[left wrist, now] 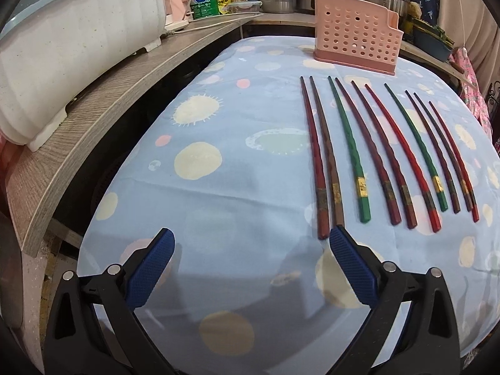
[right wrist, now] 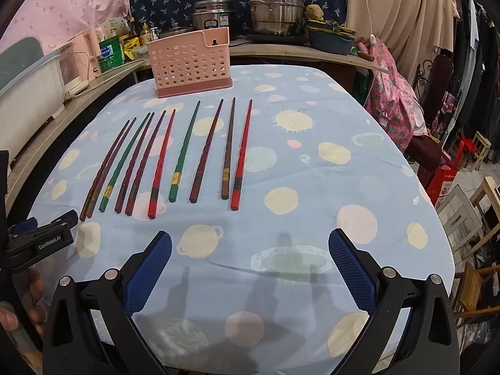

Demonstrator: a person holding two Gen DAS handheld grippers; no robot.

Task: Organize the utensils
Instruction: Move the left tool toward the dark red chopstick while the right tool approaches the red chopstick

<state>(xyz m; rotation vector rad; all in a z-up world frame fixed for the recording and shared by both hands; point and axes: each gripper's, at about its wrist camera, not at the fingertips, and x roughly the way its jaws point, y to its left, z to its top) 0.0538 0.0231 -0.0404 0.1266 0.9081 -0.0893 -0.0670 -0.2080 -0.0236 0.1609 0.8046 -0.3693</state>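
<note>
Table (right wrist: 390,187) covered with a light blue cloth printed with pale yellow, pink and green planet shapes. Ten lacquered wooden chopsticks (right wrist: 162,159) lie flat on the cloth in one row, side by side, thin tips toward the far edge, thick ends toward the near edge. Colours: dark red-brown, bright red, and two green chopsticks (left wrist: 348,150), each with a gold or dark band near the thick end. In the right wrist view the row sits left of centre; in the left wrist view it sits right of centre.

Pink perforated plastic utensil holder (right wrist: 190,65) stands upright at the far edge of the cloth, just beyond the chopstick tips, not touching them. Its inside cannot be made out.

Left gripper (left wrist: 251,239): black frame, blue textured pads, jaws spread wide, nothing between them. It hangs over the near part of the cloth; its right pad (left wrist: 353,268) overlaps in view the thick end of the second chopstick from the left, contact not determinable.

Right gripper (right wrist: 250,242): same build, jaws spread wide, empty, over bare cloth nearer than the row.

Far counter holds stacked steel pots (right wrist: 275,6) and bottles (right wrist: 109,53); a white plastic tub (left wrist: 78,53) sits on the wooden shelf at left
</note>
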